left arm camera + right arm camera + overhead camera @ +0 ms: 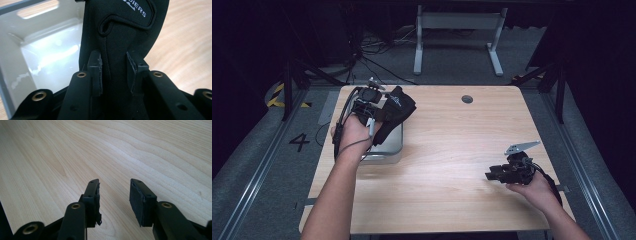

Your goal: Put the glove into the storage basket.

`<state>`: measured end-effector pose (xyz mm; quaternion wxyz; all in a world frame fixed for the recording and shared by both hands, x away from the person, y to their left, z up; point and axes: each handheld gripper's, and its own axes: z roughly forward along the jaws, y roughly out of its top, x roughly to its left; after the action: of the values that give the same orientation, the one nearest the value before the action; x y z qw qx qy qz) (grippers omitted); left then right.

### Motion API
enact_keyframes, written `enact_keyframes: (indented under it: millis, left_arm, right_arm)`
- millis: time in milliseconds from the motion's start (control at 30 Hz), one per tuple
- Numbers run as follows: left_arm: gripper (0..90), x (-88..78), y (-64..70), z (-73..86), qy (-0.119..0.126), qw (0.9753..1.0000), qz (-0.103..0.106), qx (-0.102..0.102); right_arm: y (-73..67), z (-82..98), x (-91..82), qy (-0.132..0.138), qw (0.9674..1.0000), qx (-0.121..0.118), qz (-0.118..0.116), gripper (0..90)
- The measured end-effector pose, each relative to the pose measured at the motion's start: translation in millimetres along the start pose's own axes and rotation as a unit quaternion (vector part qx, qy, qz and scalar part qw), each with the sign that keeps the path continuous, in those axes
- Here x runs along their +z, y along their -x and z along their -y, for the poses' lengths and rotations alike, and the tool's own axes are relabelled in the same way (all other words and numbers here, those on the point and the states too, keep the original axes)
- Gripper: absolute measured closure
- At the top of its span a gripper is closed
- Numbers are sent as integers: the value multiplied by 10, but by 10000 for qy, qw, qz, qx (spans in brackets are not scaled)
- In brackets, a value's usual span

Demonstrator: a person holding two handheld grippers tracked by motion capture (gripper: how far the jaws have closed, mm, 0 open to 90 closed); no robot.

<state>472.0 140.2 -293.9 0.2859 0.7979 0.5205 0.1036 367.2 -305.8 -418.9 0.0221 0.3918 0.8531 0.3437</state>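
Observation:
A black fabric glove-like item [396, 111] with white lettering [120, 32] hangs over a grey plastic bin [393, 148] at the table's left. My left gripper [371, 106] is shut on this black fabric item, and in the left gripper view [114, 72] its pads pinch the cloth between them. The bin's pale inside [47, 55] lies below and to the left of the cloth. My right gripper [491, 176] rests low over the wooden table near its front right, held by a hand. In the right gripper view [114, 192] its jaws stand open with nothing between them.
The wooden table [452, 150] has a small round hole [467, 99] near its far edge. Beyond the table stand a white frame [457, 35] and loose cables [372, 50] on the grey floor. Metal rails run along both sides.

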Motion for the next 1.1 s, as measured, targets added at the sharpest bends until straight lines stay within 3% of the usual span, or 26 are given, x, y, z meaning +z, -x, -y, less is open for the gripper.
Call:
enact_keyframes:
  millis: [100,267,567,733,900,1100]
  left_arm:
    - [686,40,-98,-39,49,9997,-76,-207]
    - [686,120,-227,-83,27,9991,-280,-320]
    - [685,342,-477,-115,26,9963,-423,-752]
    - [684,527,-581,-99,-255,9943,-546,-883]
    - [681,654,-683,-64,-540,9913,-505,-1089]
    - [679,795,-699,-21,-850,9894,-542,-1050]
  right_arm:
    - [-3,16,9,-29,10000,-3,-8,602]
    - [-10,34,7,-49,10000,-13,-11,601]
    - [7,61,-22,-7,10000,69,20,598]
    - [0,62,-5,-26,10000,43,38,599]
    - [11,71,4,-34,10000,61,14,596]
    - [17,68,9,-37,10000,56,-4,594]
